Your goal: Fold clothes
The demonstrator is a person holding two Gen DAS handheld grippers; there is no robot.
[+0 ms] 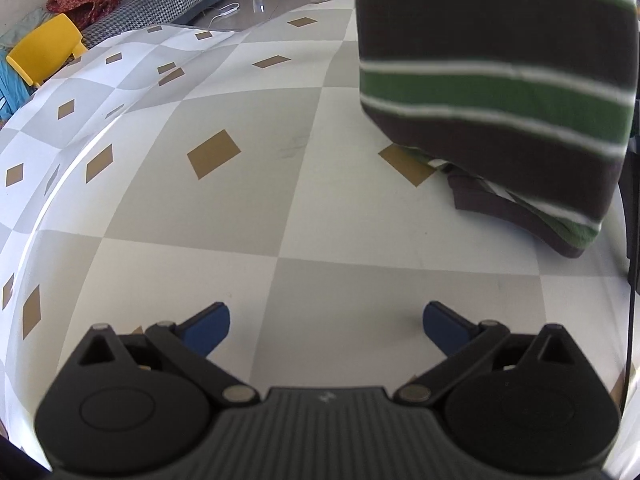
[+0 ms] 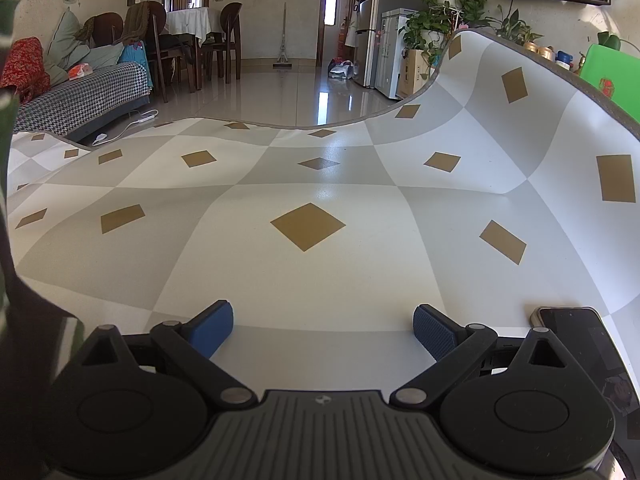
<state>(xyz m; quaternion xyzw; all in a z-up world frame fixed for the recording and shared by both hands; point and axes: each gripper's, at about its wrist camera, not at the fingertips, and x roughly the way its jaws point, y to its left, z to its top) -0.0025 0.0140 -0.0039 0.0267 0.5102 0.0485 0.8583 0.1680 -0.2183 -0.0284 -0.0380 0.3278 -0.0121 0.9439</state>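
Observation:
A green, dark brown and white striped garment (image 1: 492,76) hangs down at the upper right of the left wrist view, its lower part lying bunched on the checkered mat (image 1: 248,200). What holds it up is out of view. My left gripper (image 1: 326,320) is open and empty, low over the mat, well short and left of the garment. My right gripper (image 2: 323,322) is open and empty over the mat (image 2: 320,264). A blurred strip of the garment (image 2: 8,200) runs along the left edge of the right wrist view.
A dark phone (image 2: 580,340) lies on the mat just right of my right gripper. The mat's far right edge curls upward (image 2: 520,92). Beyond it are a houndstooth sofa (image 2: 80,96), a yellow child's chair (image 1: 44,50), dining chairs, a fridge and plants.

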